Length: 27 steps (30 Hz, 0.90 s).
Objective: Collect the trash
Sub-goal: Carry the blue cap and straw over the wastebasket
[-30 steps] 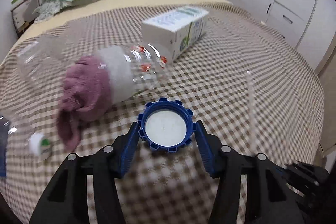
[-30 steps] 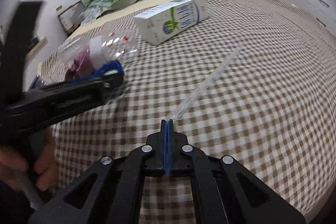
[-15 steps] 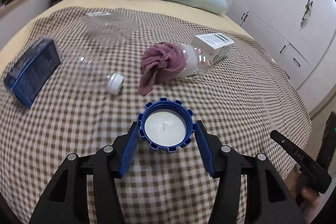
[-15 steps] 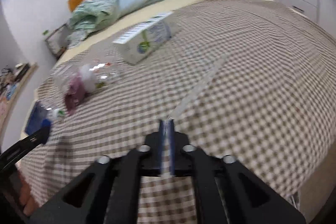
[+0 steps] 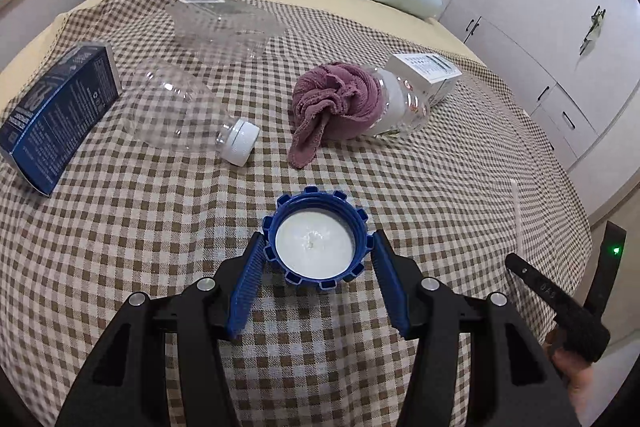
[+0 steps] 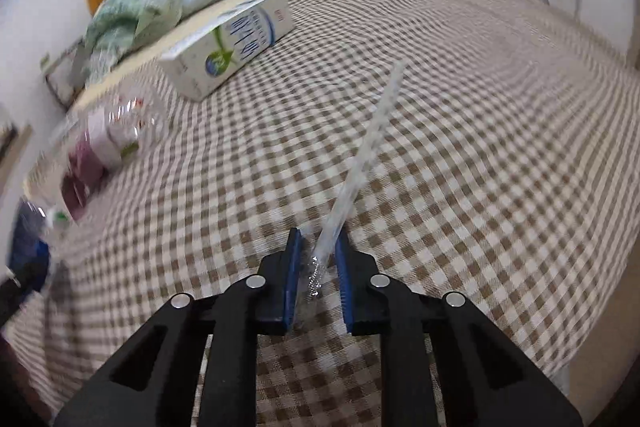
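Left tongs (image 5: 318, 259) are clamped on a blue bottle cap (image 5: 316, 247), held over the checkered bed (image 5: 120, 227). Right tongs (image 6: 316, 259) are closing around a clear straw wrapper (image 6: 360, 171); it looks like it's only touching the right pad, though that's blurry.

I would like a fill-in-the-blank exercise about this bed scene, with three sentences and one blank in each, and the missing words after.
1. The left gripper holds a round ____ cap with a white inside.
2. The purple cloth is bunched at the mouth of a clear plastic ____.
3. Between the blue pads of the right gripper, whose jaws are closing, is the end of a thin clear ____.

Missing words: blue; bottle; straw
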Each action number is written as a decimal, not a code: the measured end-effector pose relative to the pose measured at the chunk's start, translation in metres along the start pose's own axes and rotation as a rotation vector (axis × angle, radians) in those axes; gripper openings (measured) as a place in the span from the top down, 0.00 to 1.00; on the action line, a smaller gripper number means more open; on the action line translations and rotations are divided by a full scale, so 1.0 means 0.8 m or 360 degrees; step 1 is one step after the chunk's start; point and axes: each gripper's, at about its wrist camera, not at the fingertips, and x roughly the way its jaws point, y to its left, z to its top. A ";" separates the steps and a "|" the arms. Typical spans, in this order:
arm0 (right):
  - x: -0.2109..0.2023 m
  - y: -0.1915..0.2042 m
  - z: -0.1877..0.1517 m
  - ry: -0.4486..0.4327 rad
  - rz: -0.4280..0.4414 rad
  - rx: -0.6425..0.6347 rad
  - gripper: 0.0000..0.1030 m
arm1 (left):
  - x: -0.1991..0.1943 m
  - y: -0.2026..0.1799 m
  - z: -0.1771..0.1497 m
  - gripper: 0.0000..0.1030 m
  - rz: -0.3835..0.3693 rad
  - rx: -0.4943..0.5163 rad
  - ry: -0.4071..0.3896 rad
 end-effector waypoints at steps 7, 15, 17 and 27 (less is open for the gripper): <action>-0.038 0.021 0.007 -0.0089 0.0115 -0.0041 0.95 | 0.001 -0.012 0.002 0.50 0.0013 0.0045 -0.0020; -0.165 -0.017 -0.014 -0.0217 0.0106 -0.0402 0.95 | -0.066 -0.085 -0.031 0.50 -0.0186 0.0113 -0.0062; -0.187 -0.051 -0.034 -0.0181 0.0062 -0.0459 0.95 | -0.075 -0.111 -0.050 0.51 -0.0279 0.0139 0.0009; -0.249 -0.266 -0.224 0.0218 -0.0194 -0.0326 0.95 | -0.072 -0.279 -0.194 0.51 -0.0596 0.0476 0.0376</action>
